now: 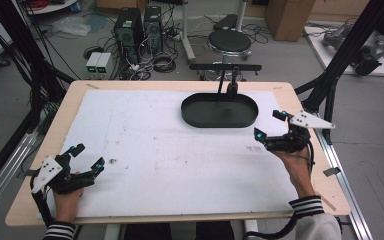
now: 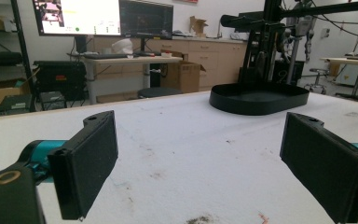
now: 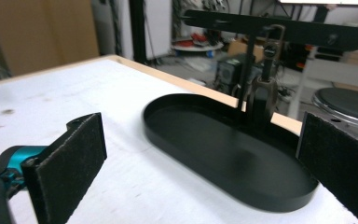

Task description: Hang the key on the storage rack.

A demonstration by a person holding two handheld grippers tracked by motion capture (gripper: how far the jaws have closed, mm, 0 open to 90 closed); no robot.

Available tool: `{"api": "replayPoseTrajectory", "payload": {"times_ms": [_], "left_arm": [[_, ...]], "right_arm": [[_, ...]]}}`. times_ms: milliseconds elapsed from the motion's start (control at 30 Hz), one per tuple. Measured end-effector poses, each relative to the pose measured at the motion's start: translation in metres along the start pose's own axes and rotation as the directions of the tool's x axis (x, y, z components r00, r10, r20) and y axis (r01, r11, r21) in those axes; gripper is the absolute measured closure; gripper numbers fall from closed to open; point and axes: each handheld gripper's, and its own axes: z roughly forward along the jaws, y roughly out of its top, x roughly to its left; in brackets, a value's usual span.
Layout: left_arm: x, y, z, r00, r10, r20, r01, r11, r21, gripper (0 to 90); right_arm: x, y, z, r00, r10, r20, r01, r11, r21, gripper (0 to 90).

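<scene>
A black oval tray [image 1: 219, 118] lies empty at the back of the white mat, right of centre; it also shows as the tray [image 2: 259, 103] in the left gripper view and the tray [image 3: 177, 116] in the right gripper view. My left gripper [image 1: 88, 156] rests open near the table's front left corner, nothing between its pads [image 2: 86, 163]. My right gripper [image 1: 269, 125] hovers open just right of the tray, its jaws wide apart and empty, a pad [image 3: 67, 168] to the left of the tray.
A black stand with a crossbar [image 1: 225, 67] rises behind the tray at the table's far edge. The white mat [image 1: 170, 155] covers most of the wooden tabletop, with small dark specks [image 1: 113, 161] near my left gripper. Stool, computers and cables lie beyond the table.
</scene>
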Motion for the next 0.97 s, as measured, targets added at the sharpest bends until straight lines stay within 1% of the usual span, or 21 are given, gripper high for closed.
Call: {"api": "replayPoseTrajectory", "payload": {"times_ms": [67,100,167,200,300,433,533,600,633,667,700,767,800,867,933,967], "left_arm": [[0.0,0.0,0.0,1.0,0.003,0.0,-0.003,1.0,-0.001,11.6],[0.0,0.0,0.0,1.0,0.005,0.002,-0.005,1.0,-0.001,11.6],[0.0,0.0,0.0,1.0,0.005,0.001,-0.005,1.0,-0.002,11.6],[0.0,0.0,0.0,1.0,0.006,0.001,-0.006,1.0,-0.002,11.7],[0.0,0.0,0.0,1.0,0.005,0.001,-0.005,1.0,-0.002,11.7],[0.0,0.0,0.0,1.0,0.004,0.0,-0.004,1.0,-0.003,11.6],[0.0,0.0,0.0,1.0,0.004,0.0,-0.004,1.0,-0.002,11.7],[0.0,0.0,0.0,1.0,0.006,0.0,-0.006,1.0,-0.003,11.6],[0.0,0.0,0.0,1.0,0.007,0.0,-0.007,1.0,-0.002,11.6],[-0.001,0.0,0.0,1.0,0.008,0.0,-0.008,1.0,-0.003,11.6],[-0.001,0.0,0.0,1.0,0.009,0.0,-0.009,1.0,-0.003,11.6],[-0.001,0.0,0.0,1.0,0.009,0.001,-0.009,1.0,-0.002,11.7],[-0.001,0.0,0.0,1.0,0.007,0.0,-0.007,1.0,-0.002,11.6],[-0.001,0.0,-0.001,1.0,0.009,0.001,-0.009,1.0,-0.002,11.6],[-0.001,0.0,-0.001,0.9999,0.013,0.0,-0.013,0.9999,-0.004,11.6],[-0.001,0.0,-0.001,0.9999,0.01,0.001,-0.01,0.9999,-0.007,11.6]], "right_arm": [[0.005,-0.012,-0.004,0.9999,-0.006,0.009,0.006,1.0,-0.011,0.4],[0.008,-0.021,-0.007,0.9994,-0.03,0.018,0.031,0.999,-0.027,0.4],[0.012,-0.037,-0.011,0.9979,-0.048,0.044,0.051,0.996,-0.071,0.4],[0.013,-0.044,-0.013,0.9981,-0.045,0.042,0.049,0.995,-0.091,0.4],[0.015,-0.063,-0.016,0.9979,-0.034,0.055,0.04,0.994,-0.106,0.4],[0.014,-0.079,-0.021,0.9971,-0.012,0.075,0.023,0.988,-0.15,0.4],[0.013,-0.087,-0.022,0.9971,0.001,0.077,0.012,0.986,-0.164,0.4],[0.013,-0.092,-0.02,0.9957,-0.007,0.093,0.021,0.987,-0.158,0.4],[0.013,-0.096,-0.019,0.9963,0.007,0.086,0.008,0.987,-0.162,0.4],[0.013,-0.098,-0.017,0.9966,0.01,0.082,0.003,0.988,-0.157,0.4],[0.015,-0.097,-0.017,0.9959,-0.005,0.091,0.019,0.989,-0.147,0.4],[0.017,-0.098,-0.016,0.9962,-0.024,0.083,0.036,0.989,-0.145,0.4],[0.017,-0.098,-0.015,0.9949,-0.038,0.094,0.051,0.989,-0.142,0.4],[0.017,-0.098,-0.015,0.9944,-0.029,0.102,0.044,0.989,-0.142,0.4],[0.015,-0.098,-0.016,0.9942,0.005,0.107,0.011,0.989,-0.147,0.4],[0.014,-0.099,-0.016,0.9938,0.012,0.111,0.005,0.988,-0.156,0.4]]}}
